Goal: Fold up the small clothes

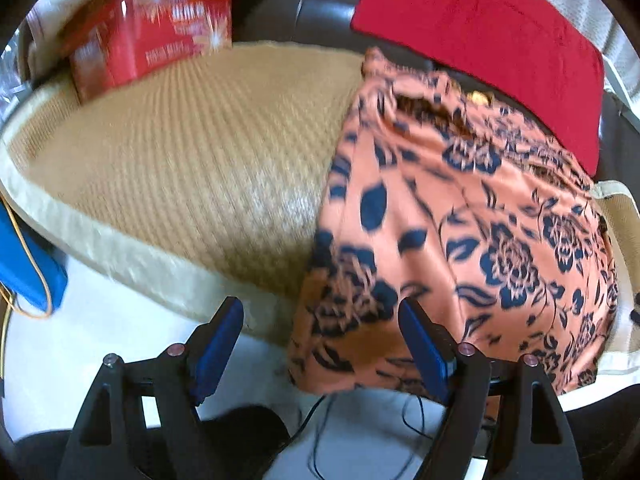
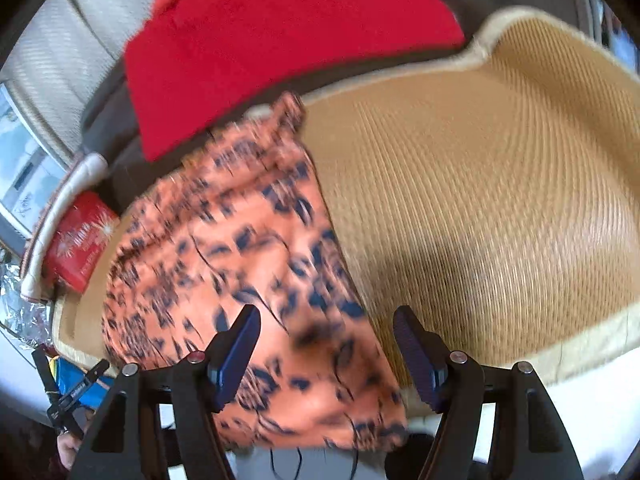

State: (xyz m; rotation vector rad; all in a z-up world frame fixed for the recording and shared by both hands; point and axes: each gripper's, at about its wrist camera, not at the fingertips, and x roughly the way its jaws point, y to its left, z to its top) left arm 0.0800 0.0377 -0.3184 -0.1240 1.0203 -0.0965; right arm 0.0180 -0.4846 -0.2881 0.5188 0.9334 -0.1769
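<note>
An orange garment with a dark blue flower print (image 1: 460, 232) lies on a tan woven mat (image 1: 192, 152), its near edge hanging over the mat's front border. My left gripper (image 1: 320, 344) is open, its fingers spanning the garment's lower left corner. In the right wrist view the garment (image 2: 224, 264) is blurred and lies on the mat (image 2: 480, 208) at the left. My right gripper (image 2: 326, 352) is open over the garment's lower right part. Neither holds anything.
A red cloth (image 1: 480, 36) lies behind the garment, also seen in the right wrist view (image 2: 280, 36). A red printed box (image 1: 152, 28) stands at the mat's far left corner. A blue object (image 1: 28, 264) lies left of the mat. Thin black cables (image 1: 328, 432) hang below the front edge.
</note>
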